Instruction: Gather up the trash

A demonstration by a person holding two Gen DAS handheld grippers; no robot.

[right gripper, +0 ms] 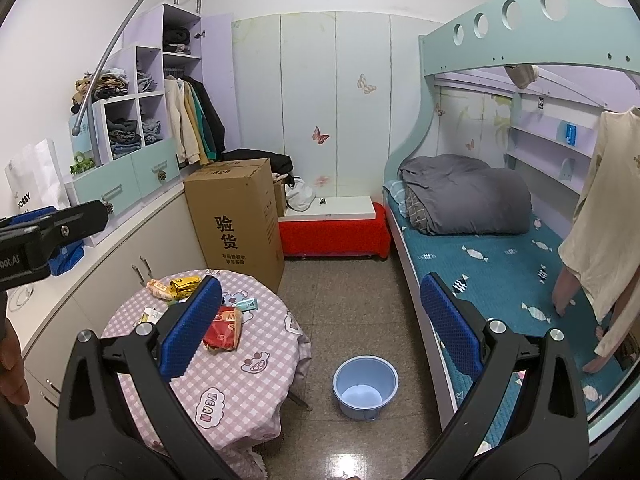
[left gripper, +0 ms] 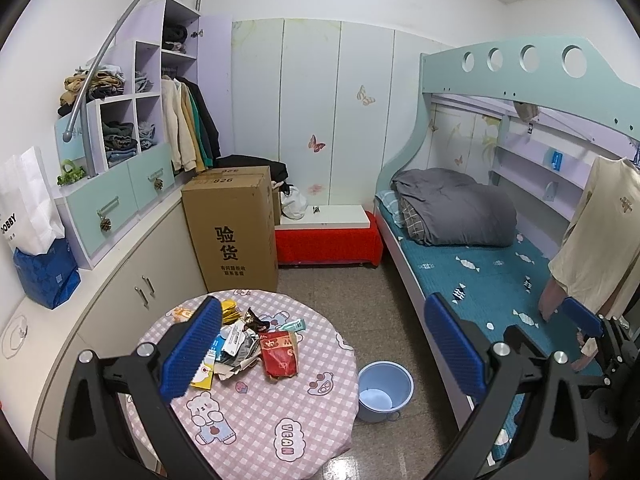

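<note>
Two views. From the left wrist, the left gripper (left gripper: pixel 324 344) hovers above a round tabletop (left gripper: pixel 256 420), fingers spread wide, holding nothing. One heap of trash (left gripper: pixel 248 344) lies on the tabletop below its left finger; one red packet (left gripper: pixel 280 354) sits at the heap's right edge. One blue bucket (left gripper: pixel 385 391) stands on the floor beside the tabletop. From the right wrist, the right gripper (right gripper: pixel 320 338) is also wide open and holds nothing, with the packet just right of its left finger and the bucket between the fingers, lower down.
</note>
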